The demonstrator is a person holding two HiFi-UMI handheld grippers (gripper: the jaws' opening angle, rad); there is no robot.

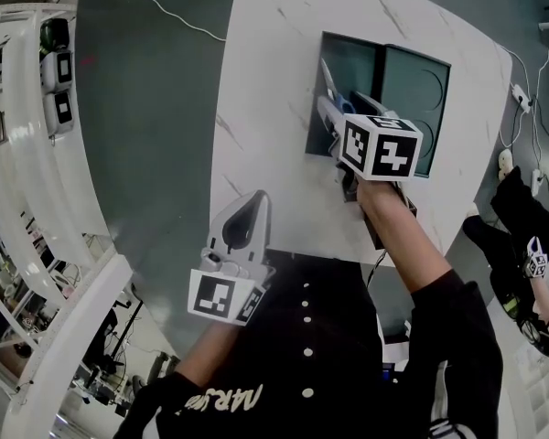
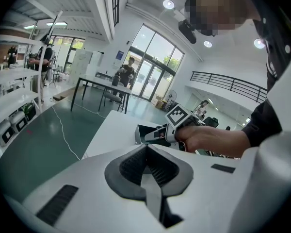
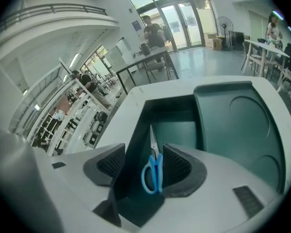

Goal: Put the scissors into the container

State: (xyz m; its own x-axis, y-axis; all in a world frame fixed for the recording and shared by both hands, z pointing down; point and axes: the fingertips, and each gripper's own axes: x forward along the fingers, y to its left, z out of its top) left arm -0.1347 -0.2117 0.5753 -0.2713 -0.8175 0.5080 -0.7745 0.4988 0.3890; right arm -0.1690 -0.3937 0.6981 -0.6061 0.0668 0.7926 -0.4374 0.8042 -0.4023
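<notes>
Right gripper view: blue-handled scissors (image 3: 153,169) down in the dark green container (image 3: 223,87), between the right gripper's (image 3: 143,154) wide-spread jaws. Blades pointing away from it, handles against its right-hand pad, clear of the other. Off to its left, left gripper (image 2: 146,152), jaws pressed together on nothing.

Your right gripper (image 3: 144,165) hangs over the container's (image 3: 223,89) left part with its jaws wide apart. The scissors (image 3: 153,169) stand between them, close against the right pad, so the gap is on the left. The container's dark side wall (image 3: 135,130) runs just by the left jaw.
</notes>
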